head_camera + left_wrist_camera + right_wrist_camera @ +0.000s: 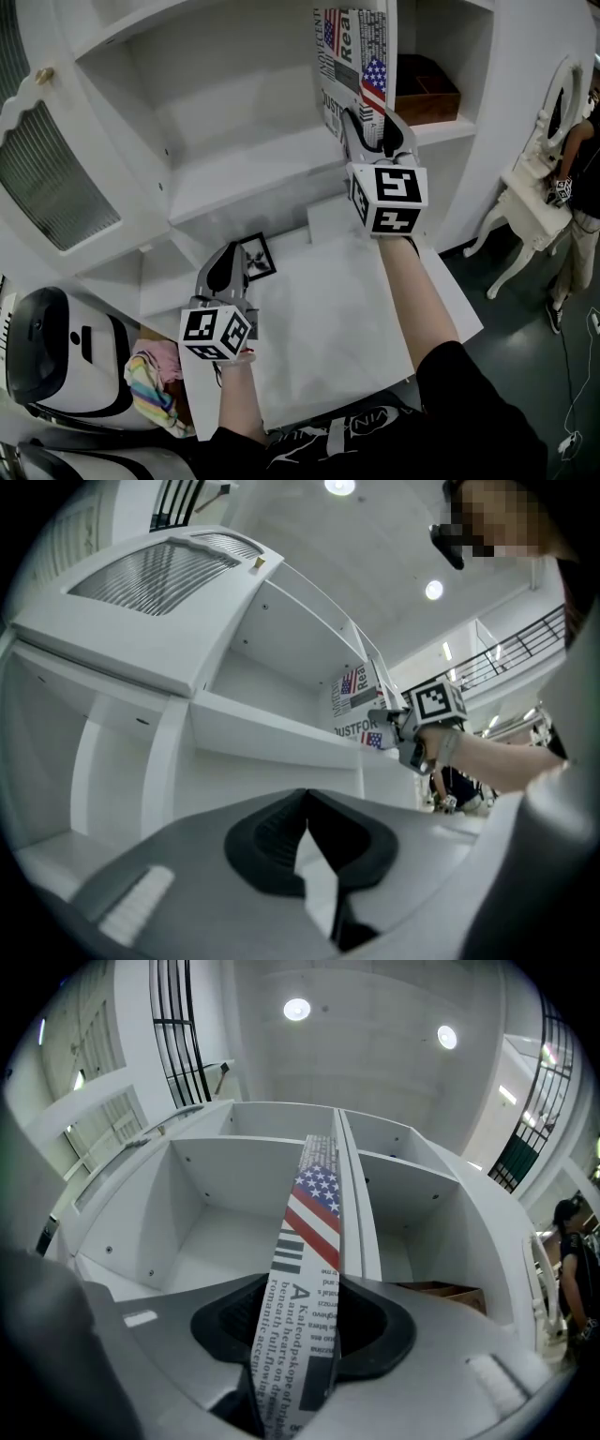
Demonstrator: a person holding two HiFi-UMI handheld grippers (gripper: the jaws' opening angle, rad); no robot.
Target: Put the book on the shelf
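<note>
**Book upright at the shelf's divider**

The shelf (234,178) has the thin book (352,56) at the front of its wide compartment, just beside the divider (349,1185). The book is clamped upright in the right claw (373,136), and its foot is hidden. Let go here, it might topple forward or snag the divider. That compartment shows nothing else. The neighbouring one holds a wooden box (427,89), seemingly empty. The left claw (225,274), jaws together on nothing, hangs over the desk (328,319).
</note>
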